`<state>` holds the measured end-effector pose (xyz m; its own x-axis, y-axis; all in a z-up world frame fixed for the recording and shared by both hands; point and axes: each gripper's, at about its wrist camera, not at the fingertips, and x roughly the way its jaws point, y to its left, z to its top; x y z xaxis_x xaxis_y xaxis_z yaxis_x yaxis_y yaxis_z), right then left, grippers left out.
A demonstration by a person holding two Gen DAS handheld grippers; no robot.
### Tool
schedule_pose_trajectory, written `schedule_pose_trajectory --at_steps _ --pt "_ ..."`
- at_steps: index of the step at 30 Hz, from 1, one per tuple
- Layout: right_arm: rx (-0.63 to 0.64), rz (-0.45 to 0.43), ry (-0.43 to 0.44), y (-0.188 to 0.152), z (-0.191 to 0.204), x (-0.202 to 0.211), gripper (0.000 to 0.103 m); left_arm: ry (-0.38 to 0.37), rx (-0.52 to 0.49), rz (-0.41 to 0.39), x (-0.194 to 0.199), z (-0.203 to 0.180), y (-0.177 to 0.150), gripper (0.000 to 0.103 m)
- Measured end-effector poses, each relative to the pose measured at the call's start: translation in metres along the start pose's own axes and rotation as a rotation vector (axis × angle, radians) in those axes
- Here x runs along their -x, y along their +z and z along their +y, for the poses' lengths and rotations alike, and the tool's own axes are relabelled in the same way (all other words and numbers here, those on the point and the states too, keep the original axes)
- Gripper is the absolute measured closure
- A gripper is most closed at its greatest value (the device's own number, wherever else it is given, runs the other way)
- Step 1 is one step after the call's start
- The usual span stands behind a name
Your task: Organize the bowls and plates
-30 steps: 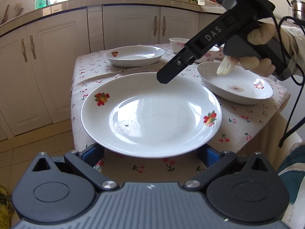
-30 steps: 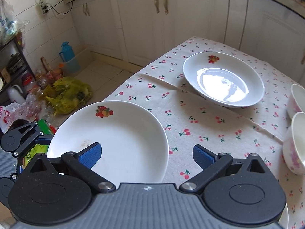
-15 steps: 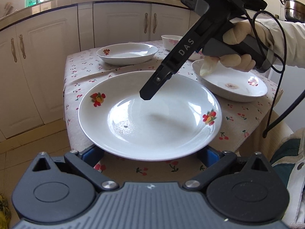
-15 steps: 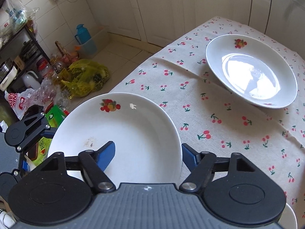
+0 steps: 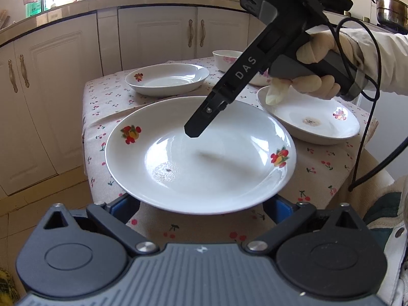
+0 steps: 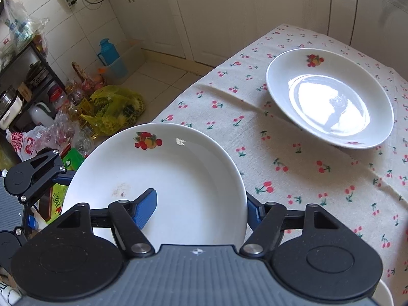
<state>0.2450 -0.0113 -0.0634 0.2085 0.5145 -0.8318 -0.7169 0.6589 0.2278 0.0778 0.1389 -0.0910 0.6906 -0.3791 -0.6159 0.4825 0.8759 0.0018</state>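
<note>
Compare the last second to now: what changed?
The right gripper came down to the near plate, and its jaws have just been closing, one finger inside the plate and one outside its rim. The left gripper, the far plate and the tablecloth stayed put.

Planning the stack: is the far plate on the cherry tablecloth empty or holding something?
Empty: the far plate shows only a bare, glossy basin with bright reflections, nothing lying in it.
</note>
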Motion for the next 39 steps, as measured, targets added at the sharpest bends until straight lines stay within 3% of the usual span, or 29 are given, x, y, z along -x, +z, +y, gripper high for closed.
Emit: schedule_pose_trajectory --at_steps 12,28,32,36,39 --pt "-0.072 -0.042 -0.068 0.010 -0.033 0.000 0.027 -0.045 0.013 0.004 -0.035 0.007 0.017 0.002" --pt "-0.079 -0.050 -0.099 0.016 -0.046 -0.009 0.026 -0.006 -0.028 0.008 -0.047 0.008 0.027 0.001" --pt "-0.061 -0.041 -0.093 0.016 -0.043 -0.010 0.021 -0.004 -0.029 0.000 -0.045 0.008 0.026 0.001" --pt "-0.035 -0.057 -0.107 0.014 -0.035 -0.002 0.006 0.004 -0.015 0.000 -0.039 0.006 0.026 0.001" --pt "-0.010 -0.086 -0.131 0.011 -0.029 0.012 0.000 0.018 0.008 0.010 -0.031 0.006 0.023 0.001"
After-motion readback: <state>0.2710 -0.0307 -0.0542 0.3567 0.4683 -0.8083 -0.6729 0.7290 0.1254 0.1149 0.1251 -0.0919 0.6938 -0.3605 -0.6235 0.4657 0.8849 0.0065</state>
